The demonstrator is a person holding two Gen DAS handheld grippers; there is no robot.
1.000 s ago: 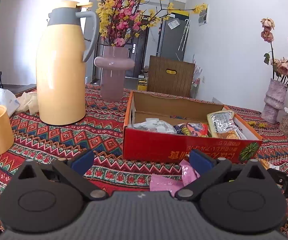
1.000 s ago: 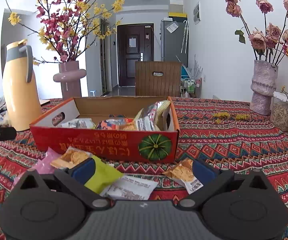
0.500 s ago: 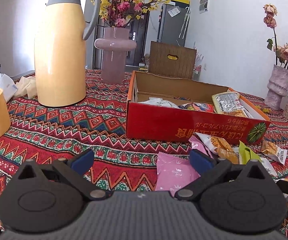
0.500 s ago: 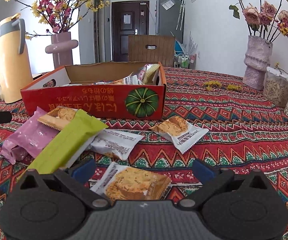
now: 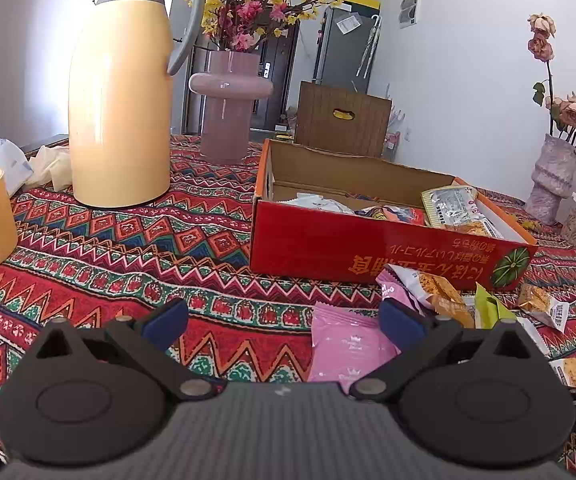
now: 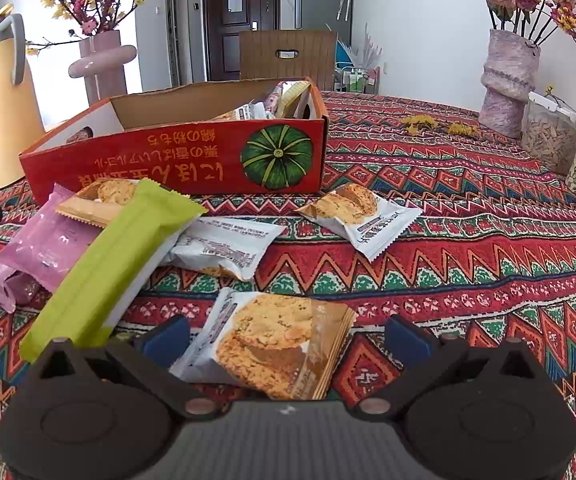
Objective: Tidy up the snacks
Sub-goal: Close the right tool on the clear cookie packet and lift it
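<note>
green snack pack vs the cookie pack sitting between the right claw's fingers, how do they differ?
Colour: the green snack pack is plain lime green; the cookie pack is white and tan with a cookie picture.
Shape: the green one is long and narrow; the cookie one is short and squarish.
Pose: the green one lies propped on other wrappers, while the cookie one lies flat on the tablecloth between the open fingers of the right claw.
Shared: both are sealed and outside the red box.

Upside-down yellow Japanese lettering runs along the red snack box [image 6: 176,160] beside a green pumpkin picture; I can't read it. Print on the white snack packets [image 6: 224,250] is too small.
</note>
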